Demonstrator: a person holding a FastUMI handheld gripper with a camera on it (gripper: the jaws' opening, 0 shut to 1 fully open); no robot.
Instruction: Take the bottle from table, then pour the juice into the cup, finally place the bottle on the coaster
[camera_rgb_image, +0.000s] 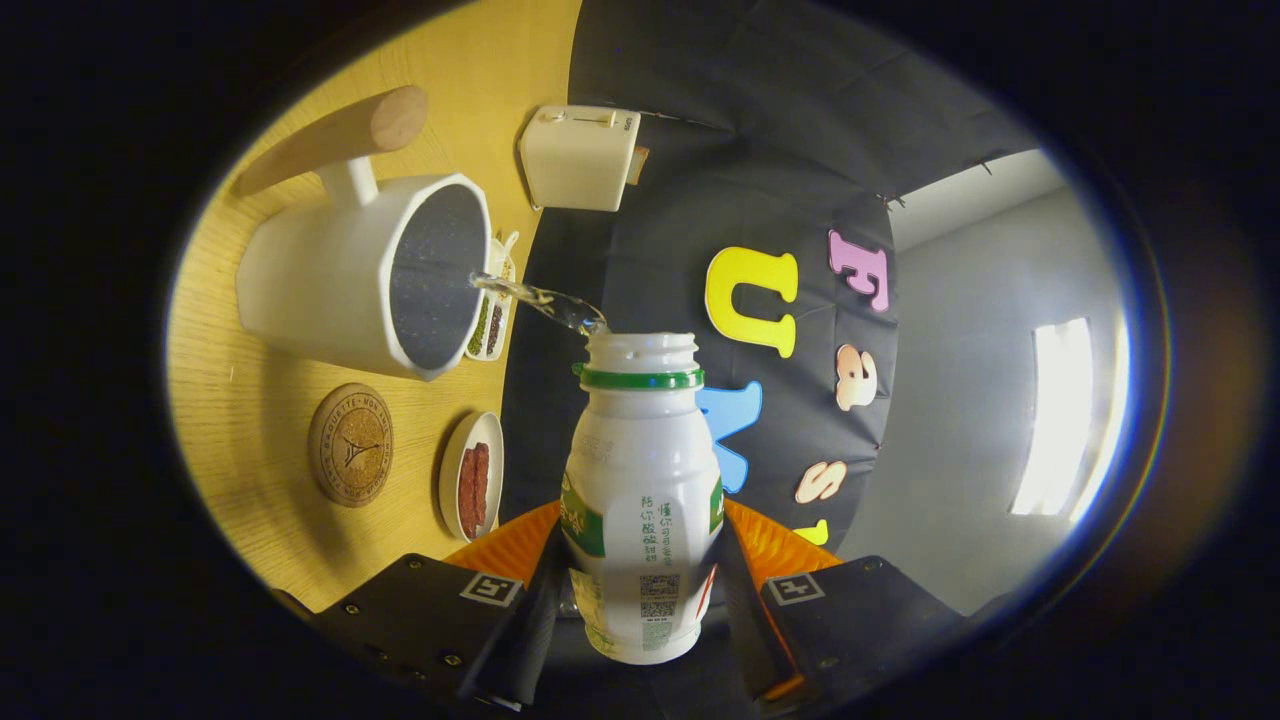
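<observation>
One wooden table (250, 420) fills the scene from 7 to 11 o'clock; the whole view is rolled sideways because the gripper (640, 590) is tipped over for the pour.

Cup (365, 275): a big white vessel with a dark speckled inside and a wooden handle (335, 140), at 10 o'clock from the bottle. Its mouth faces the bottle neck, so that it takes the stream.

Bottle (640, 490): white, with a green collar and no cap, it lies between the two fingers, which are clamped on its lower body from either side. The grip sits low, which leaves the neck free to reach toward the cup. A clear thread of juice (535, 300) leaves the mouth toward 10 o'clock and meets the cup's rim; the pouring step appears to be under way.

Toaster (580, 155): a cream box at 12 o'clock, against the cloth wall.

Coaster (350, 445): a round cork disc at 9 o'clock from the bottle, just below the cup and bare, kept free as the bottle's resting place.

Plate (472, 475): a small white dish with reddish strips, between coaster and bottle. A second small dish (492, 320) sits beside the cup's rim.
</observation>
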